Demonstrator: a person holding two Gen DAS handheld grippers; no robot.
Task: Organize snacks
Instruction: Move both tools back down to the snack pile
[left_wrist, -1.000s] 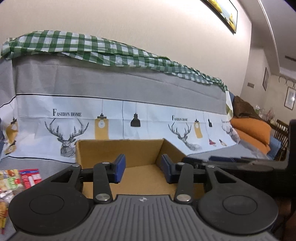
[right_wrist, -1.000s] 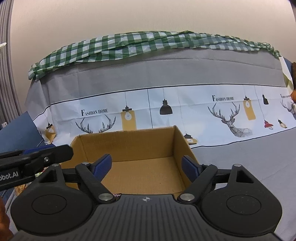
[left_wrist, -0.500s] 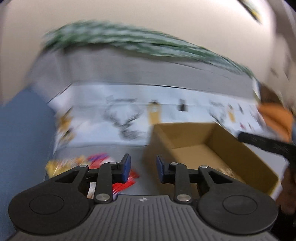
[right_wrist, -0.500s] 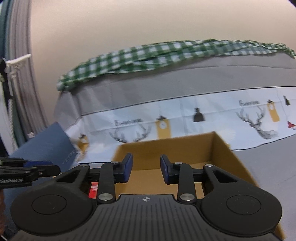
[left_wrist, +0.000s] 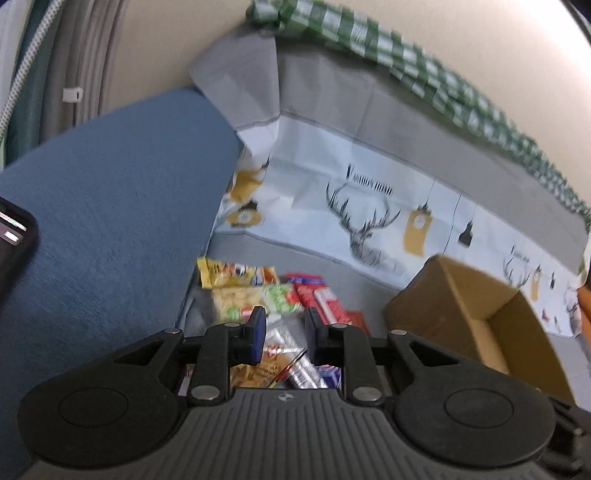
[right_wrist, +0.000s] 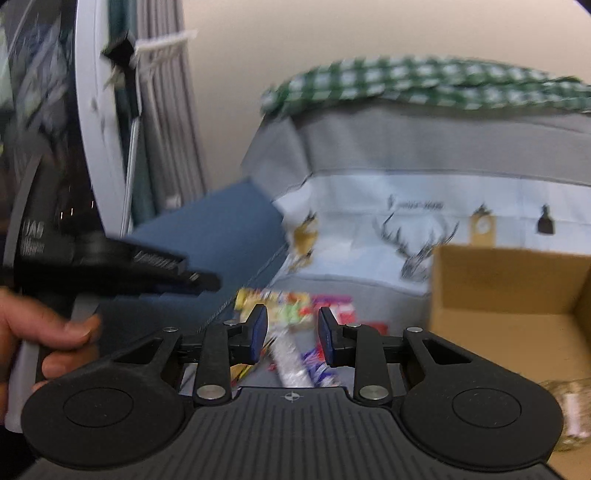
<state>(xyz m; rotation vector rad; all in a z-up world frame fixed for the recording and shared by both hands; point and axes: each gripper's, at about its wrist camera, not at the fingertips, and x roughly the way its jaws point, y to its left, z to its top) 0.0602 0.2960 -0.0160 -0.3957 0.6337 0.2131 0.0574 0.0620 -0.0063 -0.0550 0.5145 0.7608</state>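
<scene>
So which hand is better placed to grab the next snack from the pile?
Probably the left. The left gripper, jaws closing on nothing, sits right over the snack pile. The right gripper sees that pile farther ahead, nearer the cardboard box.

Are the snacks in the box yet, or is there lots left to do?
Hardly started. The cardboard box looks empty where visible. Nothing is in hand: the left gripper, jaws closing, and the right gripper hold nothing. The whole pile of snacks on the couch remains.
</scene>
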